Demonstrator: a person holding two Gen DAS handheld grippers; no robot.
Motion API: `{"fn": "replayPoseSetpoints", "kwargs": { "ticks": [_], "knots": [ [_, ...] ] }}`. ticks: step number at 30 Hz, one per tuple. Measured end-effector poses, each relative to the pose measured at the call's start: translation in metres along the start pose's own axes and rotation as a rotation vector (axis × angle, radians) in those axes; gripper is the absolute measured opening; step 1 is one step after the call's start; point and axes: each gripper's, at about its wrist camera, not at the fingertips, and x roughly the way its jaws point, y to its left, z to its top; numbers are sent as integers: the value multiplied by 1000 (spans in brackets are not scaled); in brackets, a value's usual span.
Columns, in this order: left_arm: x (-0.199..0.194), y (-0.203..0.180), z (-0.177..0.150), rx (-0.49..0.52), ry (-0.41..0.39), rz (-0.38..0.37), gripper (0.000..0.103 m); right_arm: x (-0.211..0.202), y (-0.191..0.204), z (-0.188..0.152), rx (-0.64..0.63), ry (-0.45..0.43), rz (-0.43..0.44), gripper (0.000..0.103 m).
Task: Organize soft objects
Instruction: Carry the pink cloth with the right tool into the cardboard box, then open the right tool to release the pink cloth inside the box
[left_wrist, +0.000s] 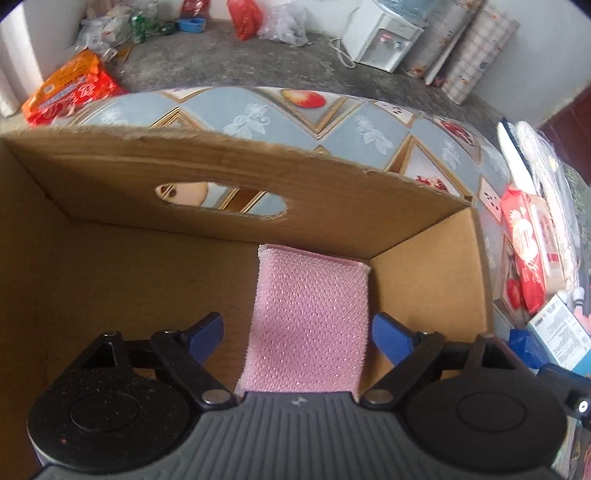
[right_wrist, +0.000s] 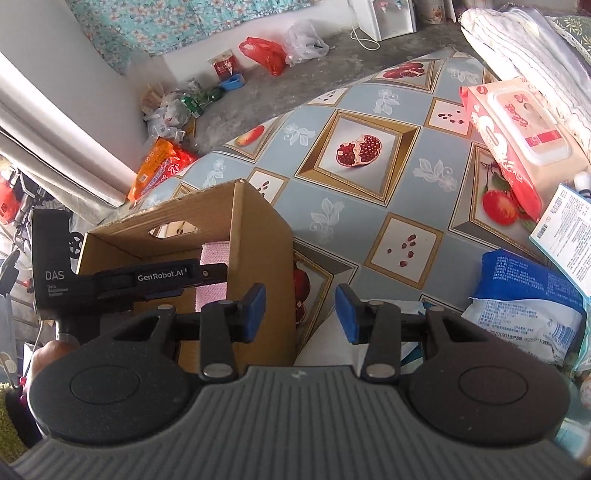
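Observation:
A pink mesh sponge (left_wrist: 310, 317) lies on the floor of an open cardboard box (left_wrist: 110, 280), against its right wall. My left gripper (left_wrist: 297, 332) is open inside the box, its blue fingertips (left_wrist: 207, 334) apart on either side of the sponge, not touching it. In the right wrist view the box (right_wrist: 258, 251) stands at the left on the patterned tablecloth (right_wrist: 369, 206), with the sponge (right_wrist: 212, 254) partly seen inside and the left gripper's body across its opening. My right gripper (right_wrist: 301, 314) is open and empty, beside the box's right wall.
A red wet-wipes pack (right_wrist: 517, 129) and folded white cloth (right_wrist: 535, 48) lie at the table's right. A blue-white packet (right_wrist: 528, 295) and a leaflet (right_wrist: 565, 229) lie near my right gripper. Bags and a white water dispenser (left_wrist: 380, 35) sit on the floor beyond.

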Motion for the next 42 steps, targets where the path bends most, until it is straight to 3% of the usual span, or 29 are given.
{"fn": "replayPoseSetpoints", "kwargs": {
  "ticks": [1, 3, 6, 12, 16, 21, 25, 29, 31, 34, 37, 42],
  "knots": [
    [3, 2, 0, -12, 8, -4, 77, 0, 0, 0, -1, 1, -1, 41],
    [12, 4, 3, -33, 41, 12, 57, 1, 1, -2, -1, 4, -5, 41],
    [19, 7, 5, -75, 35, -33, 57, 1, 3, -4, -11, 8, -16, 41],
    [18, 1, 6, -49, 23, -46, 58, 1, 5, -9, -17, 16, -18, 41],
    [8, 5, 3, -42, 1, -43, 70, -1, 5, -10, -25, 15, -16, 41],
    [-22, 9, 1, -63, -28, -23, 72, -5, 8, -11, -38, 14, -3, 42],
    [-74, 17, -6, -83, -76, -13, 72, -11, 10, -13, -44, 21, 16, 44],
    [-140, 35, -23, -117, -136, 67, 72, -15, 14, -15, -41, 43, 58, 52],
    [-169, 49, -33, -142, -158, 140, 72, -14, 16, -16, -27, 71, 95, 60],
    [-202, 73, -56, -199, -171, 235, 77, -14, 26, -20, -43, 102, 130, 63],
    [-208, 98, -82, -267, -122, 295, 80, -10, 39, -28, -80, 136, 119, 64],
    [-185, 121, -120, -352, -2, 342, 79, 2, 56, -42, -143, 200, 82, 64]
  ]
}}
